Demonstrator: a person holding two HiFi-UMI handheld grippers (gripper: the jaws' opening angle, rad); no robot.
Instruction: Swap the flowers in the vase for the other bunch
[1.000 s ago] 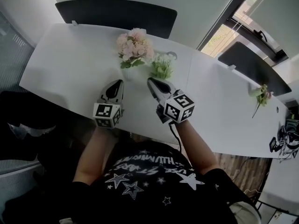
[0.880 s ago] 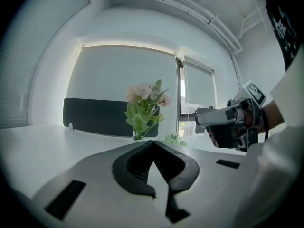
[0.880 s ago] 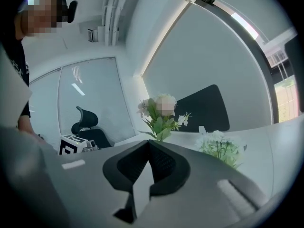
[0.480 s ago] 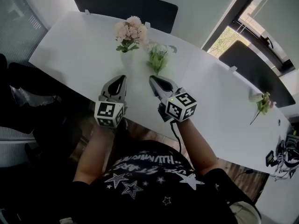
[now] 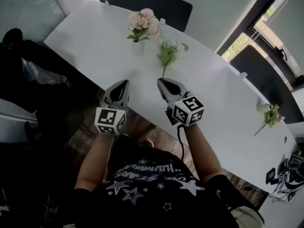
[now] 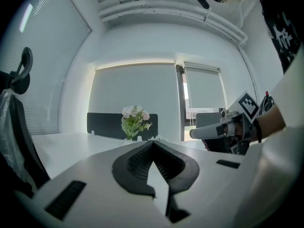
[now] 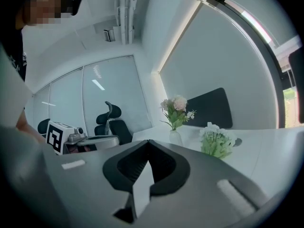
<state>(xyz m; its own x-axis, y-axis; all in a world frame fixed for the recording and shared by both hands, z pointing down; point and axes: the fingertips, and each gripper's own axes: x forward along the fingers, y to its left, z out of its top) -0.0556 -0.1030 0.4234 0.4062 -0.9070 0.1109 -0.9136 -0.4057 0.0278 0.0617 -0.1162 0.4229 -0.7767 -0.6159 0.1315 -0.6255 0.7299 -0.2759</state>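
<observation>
A pink bunch of flowers [image 5: 142, 22] stands in a white vase [image 7: 175, 137] near the far side of the white table [image 5: 95, 37]. A green and white bunch [image 5: 168, 51] lies just to its right, also seen as the green bunch [image 7: 216, 141] in the right gripper view. My left gripper [image 5: 124, 83] is shut and empty at the table's near edge. My right gripper [image 5: 161, 81] is shut and empty over the near part of the table, short of the green bunch. The pink bunch [image 6: 134, 120] shows far ahead in the left gripper view.
A dark partition panel [image 5: 142, 1] runs behind the vase. A single loose flower [image 5: 270, 114] lies far right on the table. A black office chair [image 7: 111, 120] stands to the left. Wooden floor [image 5: 147, 129] shows under my arms.
Both grippers have drawn back from the flowers toward the table's near edge, still shut. The flowers now sit farther off and higher in the head view.
</observation>
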